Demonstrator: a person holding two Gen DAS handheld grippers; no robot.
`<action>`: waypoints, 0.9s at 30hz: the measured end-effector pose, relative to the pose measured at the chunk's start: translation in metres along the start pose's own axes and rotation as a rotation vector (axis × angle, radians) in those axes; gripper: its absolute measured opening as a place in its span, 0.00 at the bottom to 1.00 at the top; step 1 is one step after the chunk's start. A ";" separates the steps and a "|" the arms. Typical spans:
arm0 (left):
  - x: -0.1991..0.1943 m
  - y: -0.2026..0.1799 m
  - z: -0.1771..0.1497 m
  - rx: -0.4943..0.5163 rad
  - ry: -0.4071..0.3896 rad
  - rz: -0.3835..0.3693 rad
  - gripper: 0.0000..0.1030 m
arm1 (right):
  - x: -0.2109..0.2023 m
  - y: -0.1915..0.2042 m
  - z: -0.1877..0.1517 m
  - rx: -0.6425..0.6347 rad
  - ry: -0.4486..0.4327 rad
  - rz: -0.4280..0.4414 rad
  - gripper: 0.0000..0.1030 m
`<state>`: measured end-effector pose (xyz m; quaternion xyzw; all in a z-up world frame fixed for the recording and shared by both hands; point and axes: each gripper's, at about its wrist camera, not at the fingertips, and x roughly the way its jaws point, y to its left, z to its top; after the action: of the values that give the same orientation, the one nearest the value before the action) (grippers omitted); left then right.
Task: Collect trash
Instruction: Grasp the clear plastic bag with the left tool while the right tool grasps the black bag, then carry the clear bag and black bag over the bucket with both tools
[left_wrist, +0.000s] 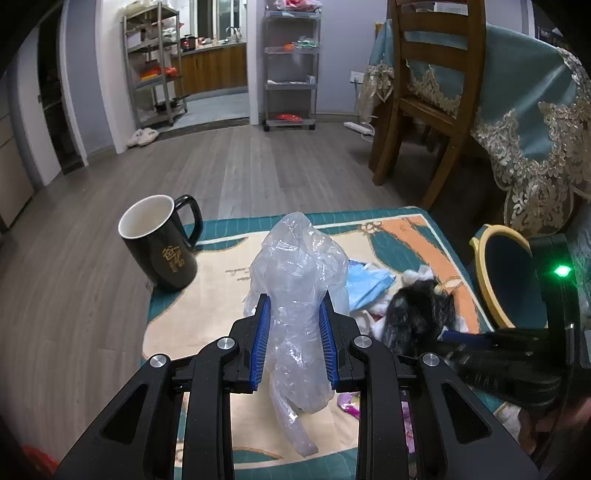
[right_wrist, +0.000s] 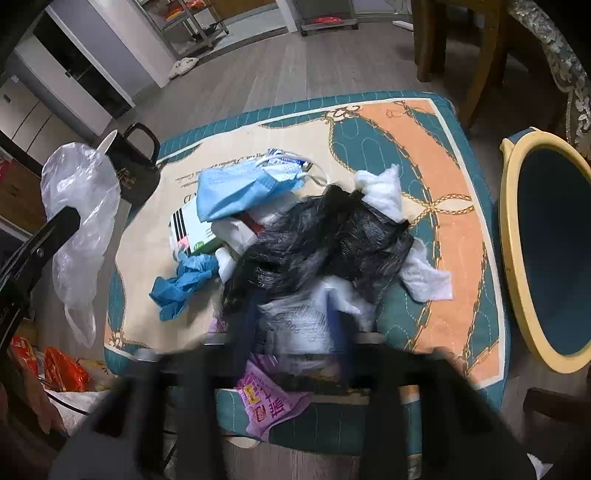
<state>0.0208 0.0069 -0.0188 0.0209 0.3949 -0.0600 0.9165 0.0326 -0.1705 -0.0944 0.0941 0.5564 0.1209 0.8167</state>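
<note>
Landmark: patterned mat (right_wrist: 424, 155).

- Left gripper (left_wrist: 294, 332): blue pads clamped on a crumpled clear plastic bag (left_wrist: 299, 280), which stands up between the jaws and hangs below them, held above the mat's near-left part.
- Right gripper (right_wrist: 295, 325): blurred; jaws look nearly closed over a pale crinkled wrapper (right_wrist: 299, 321) at the mat's near edge, though contact is uncertain.
- Black plastic bag (right_wrist: 325, 236): mid-mat, just beyond those jaws.
- Blue face mask (right_wrist: 236, 188): further back on the mat.
- Black mug (left_wrist: 162, 247): mat's far-left corner.
- Bin (right_wrist: 517, 236): off the mat's right side.
</note>
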 end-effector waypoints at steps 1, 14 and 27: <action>0.000 0.000 0.000 0.000 -0.001 0.001 0.27 | -0.003 -0.002 0.001 0.008 -0.014 -0.006 0.11; -0.010 -0.004 0.010 -0.017 -0.044 -0.025 0.27 | -0.071 -0.013 0.016 0.037 -0.193 0.020 0.10; -0.012 -0.065 0.044 0.016 -0.101 -0.134 0.27 | -0.122 -0.065 0.017 0.105 -0.310 -0.040 0.10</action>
<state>0.0363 -0.0598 0.0211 -0.0013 0.3480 -0.1254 0.9291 0.0122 -0.2697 0.0008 0.1428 0.4310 0.0593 0.8890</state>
